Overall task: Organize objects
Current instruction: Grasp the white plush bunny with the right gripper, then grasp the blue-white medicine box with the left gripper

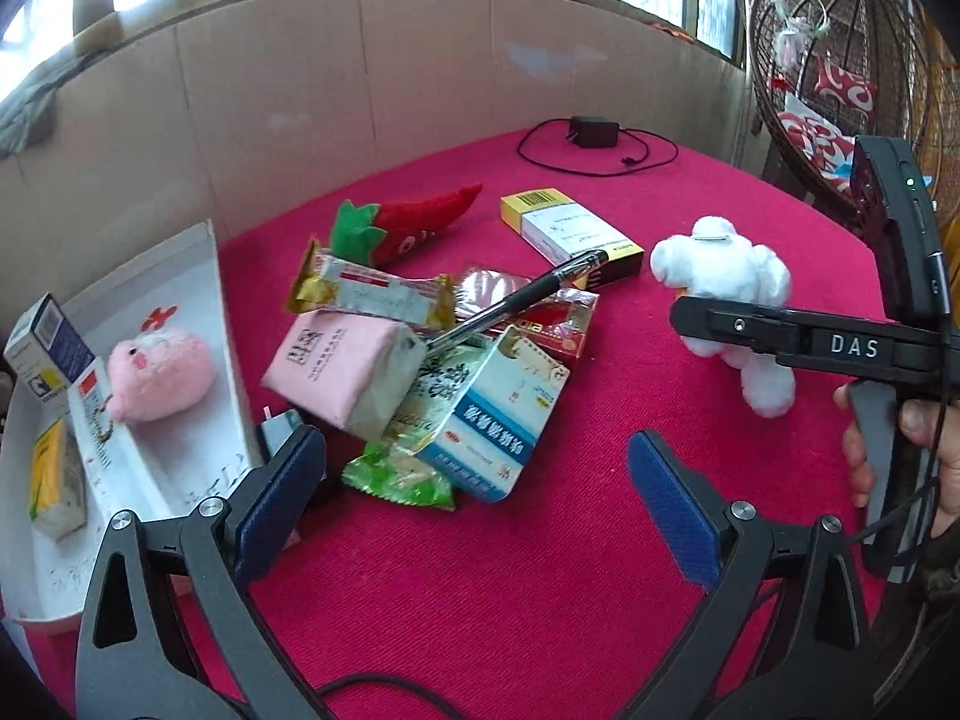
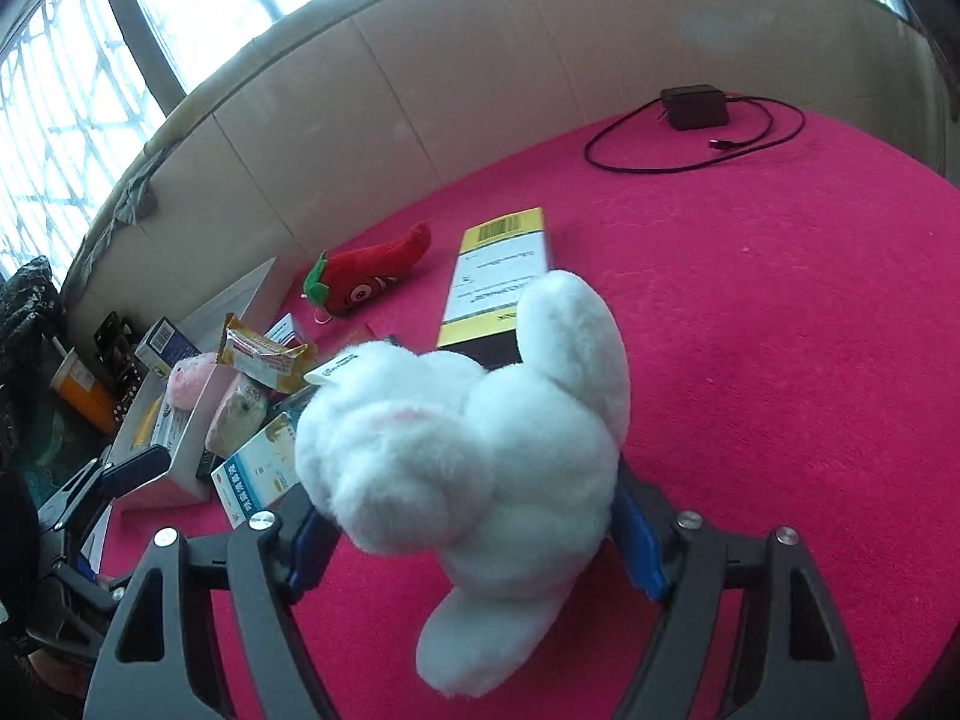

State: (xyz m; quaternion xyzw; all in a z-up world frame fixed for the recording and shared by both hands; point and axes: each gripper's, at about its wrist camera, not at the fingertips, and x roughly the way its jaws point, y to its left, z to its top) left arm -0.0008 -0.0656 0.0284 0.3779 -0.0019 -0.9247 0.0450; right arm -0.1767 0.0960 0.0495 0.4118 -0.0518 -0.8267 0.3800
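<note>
A white plush toy (image 1: 720, 270) (image 2: 480, 450) lies on the red tablecloth (image 1: 540, 570) at the right. My right gripper (image 2: 474, 540) is shut on it, and both blue pads (image 2: 639, 534) touch its sides. My left gripper (image 1: 474, 444) hangs open over the near edge of a pile, holding nothing. The pile holds a pink tissue pack (image 1: 336, 366), a black pen (image 1: 516, 300), a blue-white medicine box (image 1: 492, 420), a green snack packet (image 1: 402, 480) and a gold wrapped bar (image 1: 372, 294). A white box (image 1: 204, 300) at the left contains a pink plush (image 1: 162, 372) and small cartons.
A red chili plush (image 1: 414, 222) and a yellow-white carton (image 1: 564, 234) lie behind the pile. A black charger with cable (image 1: 594, 132) sits at the far edge. A cardboard wall (image 1: 420, 60) rings the table. A wicker chair (image 1: 840, 60) stands beyond, right.
</note>
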